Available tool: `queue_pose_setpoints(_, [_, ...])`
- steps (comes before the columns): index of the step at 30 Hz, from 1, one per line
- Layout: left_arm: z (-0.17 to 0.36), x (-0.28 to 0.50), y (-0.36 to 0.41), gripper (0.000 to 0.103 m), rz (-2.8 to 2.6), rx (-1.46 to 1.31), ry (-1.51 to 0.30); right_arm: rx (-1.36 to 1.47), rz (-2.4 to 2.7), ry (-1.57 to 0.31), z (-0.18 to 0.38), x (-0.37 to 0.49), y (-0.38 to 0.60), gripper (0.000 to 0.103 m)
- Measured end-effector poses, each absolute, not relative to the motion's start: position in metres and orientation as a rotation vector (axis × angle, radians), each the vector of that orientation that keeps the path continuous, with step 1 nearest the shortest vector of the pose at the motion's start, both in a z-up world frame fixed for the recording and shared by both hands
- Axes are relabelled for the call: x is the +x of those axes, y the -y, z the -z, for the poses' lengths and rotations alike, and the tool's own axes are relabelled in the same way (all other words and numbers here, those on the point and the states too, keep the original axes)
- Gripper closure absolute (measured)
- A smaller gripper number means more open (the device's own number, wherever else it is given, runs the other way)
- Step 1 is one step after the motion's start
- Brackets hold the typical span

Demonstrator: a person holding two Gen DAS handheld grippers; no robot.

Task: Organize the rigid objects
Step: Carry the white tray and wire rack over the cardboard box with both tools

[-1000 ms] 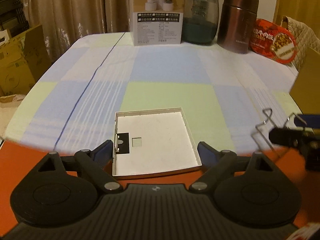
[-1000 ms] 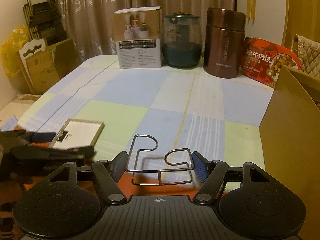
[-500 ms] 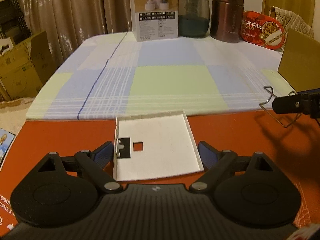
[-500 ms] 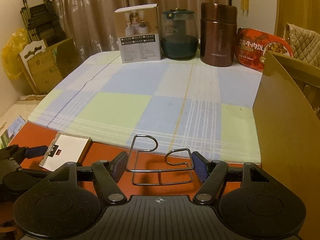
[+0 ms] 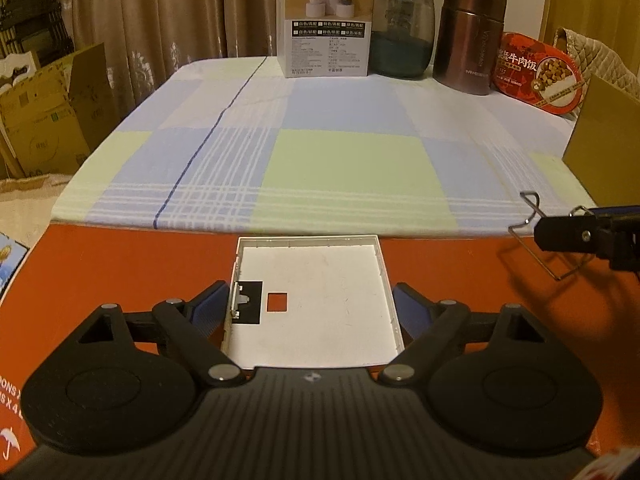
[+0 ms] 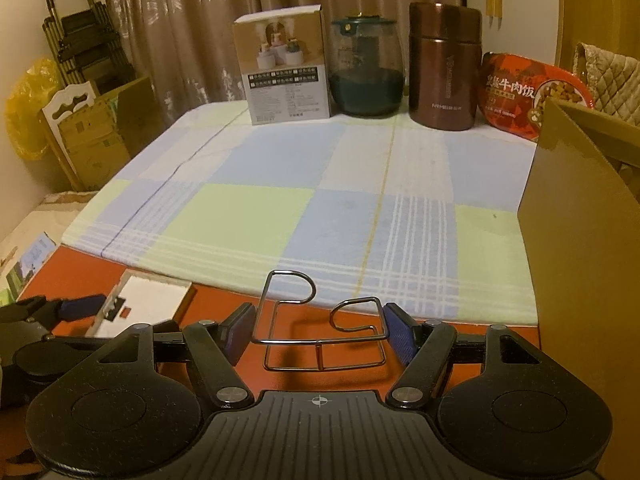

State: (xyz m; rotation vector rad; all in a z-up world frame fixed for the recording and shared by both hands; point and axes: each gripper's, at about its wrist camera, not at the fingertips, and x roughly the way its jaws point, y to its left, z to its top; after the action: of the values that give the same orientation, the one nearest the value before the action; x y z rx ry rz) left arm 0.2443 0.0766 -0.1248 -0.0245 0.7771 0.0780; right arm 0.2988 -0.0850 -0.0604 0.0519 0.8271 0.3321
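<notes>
Left gripper (image 5: pixel 311 312): jaws closing, straddling the white plastic tray (image 5: pixel 320 288), a shallow square cover with a low rim, a small square cut-out and a black patch with a clip at its left wall. Pads sit just beside the side walls; a sliver of gap on the right, so not yet pressing. Tray lies flat on the red surface (image 5: pixel 120 264), just short of the checked cloth (image 5: pixel 340 160).

Right gripper (image 6: pixel 318 334): clenched on the wire rack (image 6: pixel 320 332), pads pressing its two outer bends. Whether the rack's lower frame rests on the red surface or hangs just over it, I cannot tell.

Handling, as judged:
- Tray looks light, stiff, thin-walled; smooth plastic may slip. Take it across the two side walls, mid-length; squeezing hard could flex them.
- Rack looks light, springy, thin wire; it may twist between the pads. Present hold across the widest bends seems sound.

Room: cloth ahead is open up to the back row: printed carton (image 5: pixel 326 20), glass jar (image 5: pixel 402 30), brown flask (image 5: pixel 468 40), red food tin (image 5: pixel 538 74). A cardboard box flap (image 6: pixel 580 260) stands near on the right, limiting swing there. Grippers are near each other; mind their meeting.
</notes>
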Motion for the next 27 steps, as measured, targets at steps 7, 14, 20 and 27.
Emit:
queue_pose_setpoints(7, [0.096,0.222,-0.072,0.018,-0.064,-0.068,-0.753,0.068,-0.323,-0.758,0.035,0.283,0.09,0.037])
queue_pose_setpoints(14, [0.056,0.181,-0.057,0.018,-0.069,-0.104,-0.729,0.083,-0.312,-0.709,-0.002,0.231,0.1,0.037])
queue_pose_setpoints(20, [0.009,0.147,-0.038,0.018,-0.06,-0.101,-0.683,0.115,-0.275,-0.684,-0.039,0.183,0.122,0.037])
queue_pose_setpoints(27, [-0.026,0.108,-0.016,0.018,-0.033,-0.127,-0.665,0.139,-0.248,-0.653,-0.075,0.135,0.145,0.037])
